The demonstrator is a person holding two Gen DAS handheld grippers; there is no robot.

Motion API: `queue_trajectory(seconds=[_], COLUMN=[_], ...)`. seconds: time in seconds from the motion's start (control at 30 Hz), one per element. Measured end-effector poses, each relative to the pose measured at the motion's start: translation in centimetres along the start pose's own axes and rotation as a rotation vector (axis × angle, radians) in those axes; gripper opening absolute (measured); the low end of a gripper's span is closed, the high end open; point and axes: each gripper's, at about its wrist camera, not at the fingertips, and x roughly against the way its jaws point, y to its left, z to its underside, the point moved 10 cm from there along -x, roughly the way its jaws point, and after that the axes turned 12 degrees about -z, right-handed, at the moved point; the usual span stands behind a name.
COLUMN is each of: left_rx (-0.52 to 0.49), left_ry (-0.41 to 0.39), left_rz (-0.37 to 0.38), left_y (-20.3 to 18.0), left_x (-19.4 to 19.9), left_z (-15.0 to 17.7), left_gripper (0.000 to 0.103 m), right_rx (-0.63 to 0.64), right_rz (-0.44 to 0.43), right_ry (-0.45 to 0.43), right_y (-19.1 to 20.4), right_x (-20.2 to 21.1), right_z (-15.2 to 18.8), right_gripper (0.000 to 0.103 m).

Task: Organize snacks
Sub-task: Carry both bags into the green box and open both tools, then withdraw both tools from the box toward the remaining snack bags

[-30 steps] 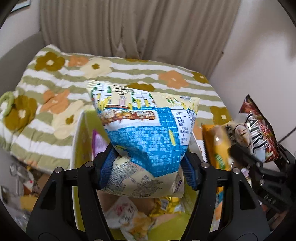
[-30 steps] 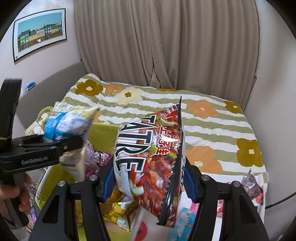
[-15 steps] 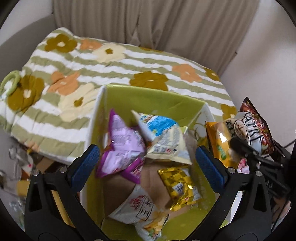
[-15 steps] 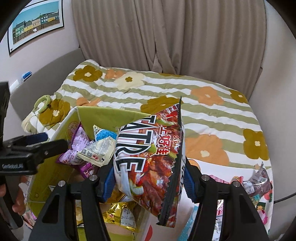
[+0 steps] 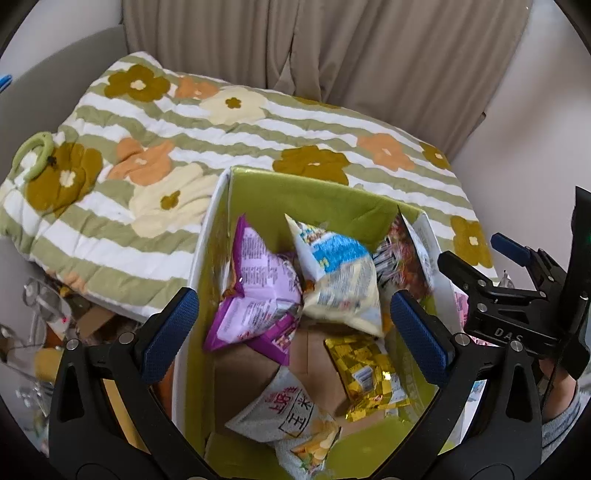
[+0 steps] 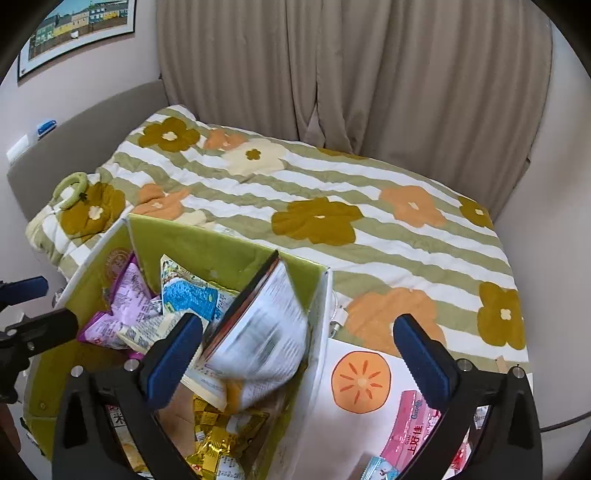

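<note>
Both the left gripper (image 5: 293,328) and right gripper (image 6: 297,352) hang with jaws spread; the right's have just opened, dropping the red bag (image 6: 258,332) into the green box (image 6: 221,254). Best lift clear before reaching for the pink packet (image 6: 410,435).

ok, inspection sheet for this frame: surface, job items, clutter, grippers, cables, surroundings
Surface: bed with striped floral quilt; green-lined box stands at its near edge.
Job's things: in the box, purple bag, blue-and-cream bag, gold packs, white chip bag; red chip bag blurred, tipped against the box's right wall. Pink packet outside on a white sheet with an orange print.
Clutter: green ring on the quilt; blurred items left of the box.
Grippers: left gripper open, empty; right gripper jaws just opened, pads clear of the red bag.
Cables: dark cord at far right.
Surroundings: beige curtains, framed picture.
</note>
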Motion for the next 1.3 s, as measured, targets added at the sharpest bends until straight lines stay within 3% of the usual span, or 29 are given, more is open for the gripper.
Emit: queue_trajectory(seconds=[0.27, 0.8, 0.97, 1.1, 1.3], left_rx=[0.005, -0.054, -0.087, -0.132, -0.111], left_ry=[-0.005, -0.182, -0.263, -0.296, -0.304], left_rz=[0.0, -0.084, -0.1, -0.113, -0.044], left_y=[0.2, 1.7, 1.8, 0.9, -1.2], left_x=[1.3, 11.2, 14.1, 15.7, 17.1], left_z=[1.1, 2.2, 3.2, 4.7, 7.5], left_gripper=[0.103, 0.103, 0.103, 0.103, 0.103], right_rx=[-0.021, -0.054, -0.077, -0.111, -0.146], right_rz=[-0.029, -0.067, -0.039, 0.03, 0.067], right_ry=[0.017, -0.144, -0.188, -0.171, -0.224], right_y=[0.8, 4.9, 5.4, 5.2, 4.5], right_x=[1.5, 10.3, 13.8, 16.0, 19.6], right_z=[1.7, 2.0, 3.6, 5.7, 8.9], right_gripper=[0.103, 0.103, 0.103, 0.103, 0.103])
